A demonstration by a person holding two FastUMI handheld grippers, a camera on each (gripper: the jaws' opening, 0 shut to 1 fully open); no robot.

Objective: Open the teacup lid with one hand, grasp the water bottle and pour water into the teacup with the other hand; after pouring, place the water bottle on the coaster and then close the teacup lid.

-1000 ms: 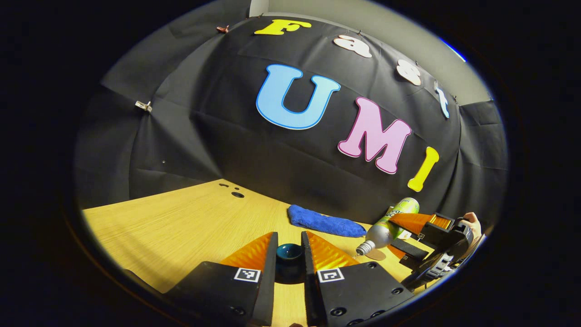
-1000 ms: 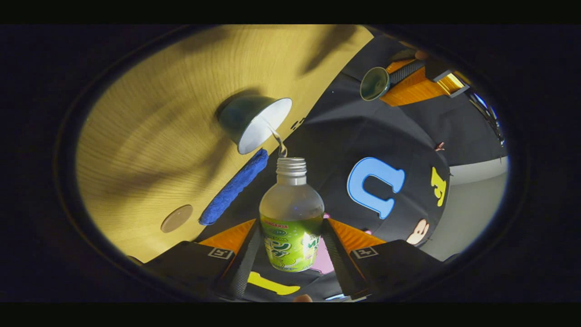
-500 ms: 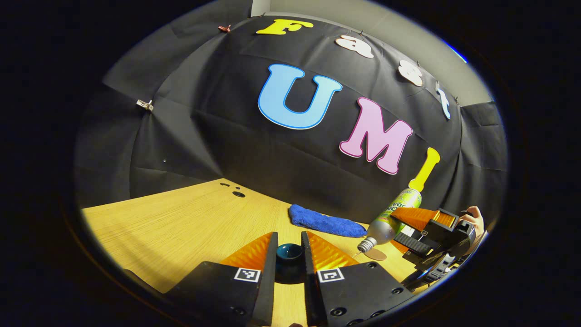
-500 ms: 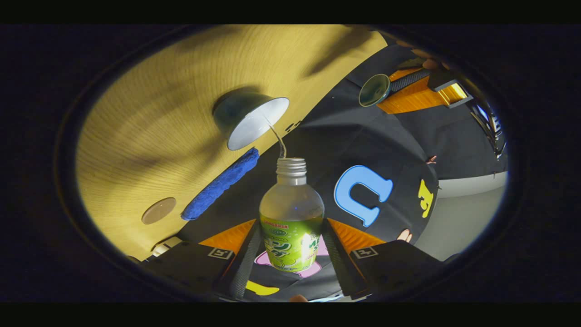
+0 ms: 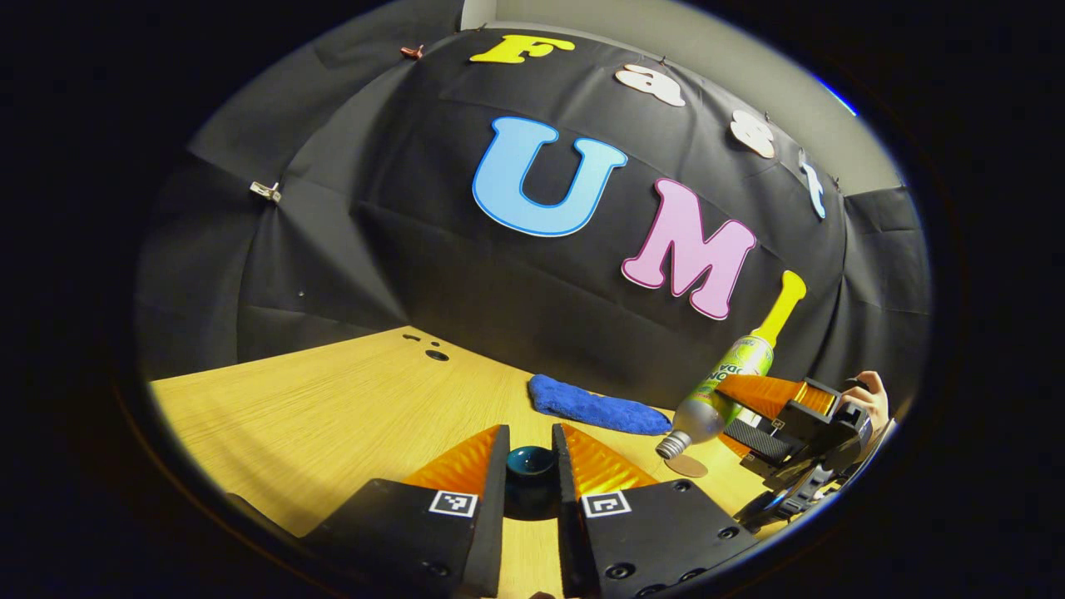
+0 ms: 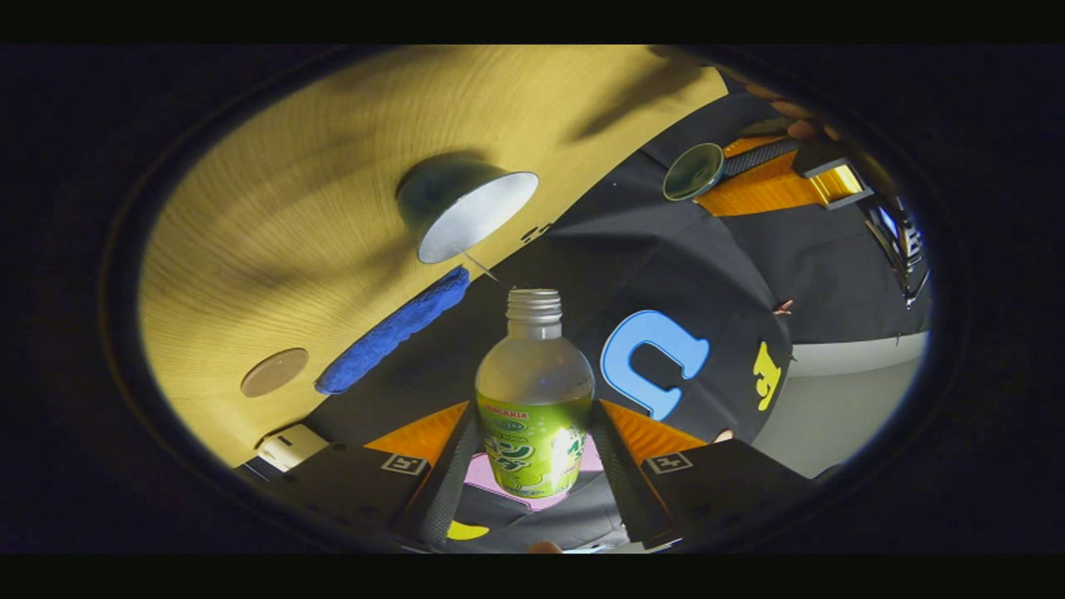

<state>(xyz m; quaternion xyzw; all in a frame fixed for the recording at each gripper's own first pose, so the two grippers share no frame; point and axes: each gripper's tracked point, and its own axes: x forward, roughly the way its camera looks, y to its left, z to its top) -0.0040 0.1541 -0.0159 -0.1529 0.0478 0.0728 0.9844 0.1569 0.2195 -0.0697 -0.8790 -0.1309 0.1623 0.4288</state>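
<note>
Bottle [image 6: 533, 408] tipped back, right tongs [image 6: 532, 466] pinching; left tongs [image 5: 531, 482] pinch lid [image 5: 531, 466].

Rolled blue towel [image 5: 596, 406] on the wooden table [image 5: 333, 416], near the cloth wall [image 5: 399, 241]

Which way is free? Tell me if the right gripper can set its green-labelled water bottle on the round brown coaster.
Probably yes. The right gripper has its jaws shut on the green-labelled water bottle; the round brown coaster lies bare on the wooden table, beside the blue cloth, nothing between.
</note>
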